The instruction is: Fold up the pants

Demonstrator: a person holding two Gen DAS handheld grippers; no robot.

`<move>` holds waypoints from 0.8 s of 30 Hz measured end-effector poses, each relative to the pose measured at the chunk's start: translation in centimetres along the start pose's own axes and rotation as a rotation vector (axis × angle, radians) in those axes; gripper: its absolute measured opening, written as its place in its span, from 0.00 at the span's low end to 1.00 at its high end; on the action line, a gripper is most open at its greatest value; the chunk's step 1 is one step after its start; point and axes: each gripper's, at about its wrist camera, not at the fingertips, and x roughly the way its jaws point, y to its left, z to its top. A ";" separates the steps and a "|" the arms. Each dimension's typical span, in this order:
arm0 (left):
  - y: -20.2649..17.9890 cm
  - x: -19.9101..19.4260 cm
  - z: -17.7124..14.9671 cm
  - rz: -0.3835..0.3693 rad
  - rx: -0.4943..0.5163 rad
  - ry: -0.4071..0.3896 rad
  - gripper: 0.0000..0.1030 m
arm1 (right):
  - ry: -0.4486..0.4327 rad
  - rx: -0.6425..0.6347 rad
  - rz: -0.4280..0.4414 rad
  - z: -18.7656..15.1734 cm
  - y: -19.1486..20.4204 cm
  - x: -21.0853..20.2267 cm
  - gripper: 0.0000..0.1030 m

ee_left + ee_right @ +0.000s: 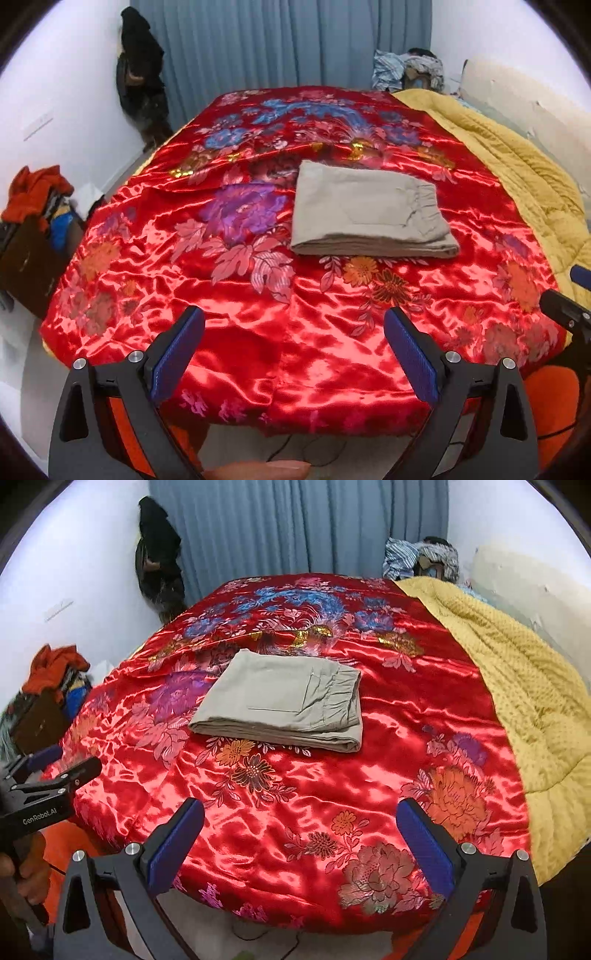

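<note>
Grey-beige pants (pixel 369 212) lie folded into a neat rectangle in the middle of the bed, on the red floral satin cover (pixel 258 332); the right wrist view shows the same pants (pixel 284 705). My left gripper (pixel 293 332) hangs over the bed's near edge, well short of the pants, its blue-padded jaws wide apart with nothing between them. My right gripper (pixel 299 825) is likewise open and empty near the front edge. The right gripper's tip (pixel 565 314) shows at the left view's right edge, and the left gripper (pixel 44 786), held in a hand, at the right view's left edge.
A yellow quilt (pixel 528 701) covers the bed's right side. Blue curtains (pixel 280 40) hang behind the bed, with dark clothes (pixel 142 70) on the left wall. A pile of clothes on a dark box (pixel 33 221) stands at the left, and bundled fabrics (pixel 421 557) at the far right corner.
</note>
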 end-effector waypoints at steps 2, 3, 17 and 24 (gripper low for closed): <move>-0.2 0.0 0.0 0.006 0.006 0.005 0.95 | -0.001 -0.007 -0.012 0.2 0.3 -0.3 0.99; -0.3 0.0 -0.1 0.009 0.009 0.006 0.95 | -0.002 -0.012 -0.020 0.2 0.5 -0.4 0.99; -1.7 -0.4 0.2 0.002 0.047 0.028 0.95 | 0.032 -0.036 -0.088 0.2 0.8 -0.8 0.99; -1.9 -0.4 0.4 -0.001 0.052 0.032 0.95 | 0.034 -0.037 -0.089 0.2 0.9 -0.8 0.99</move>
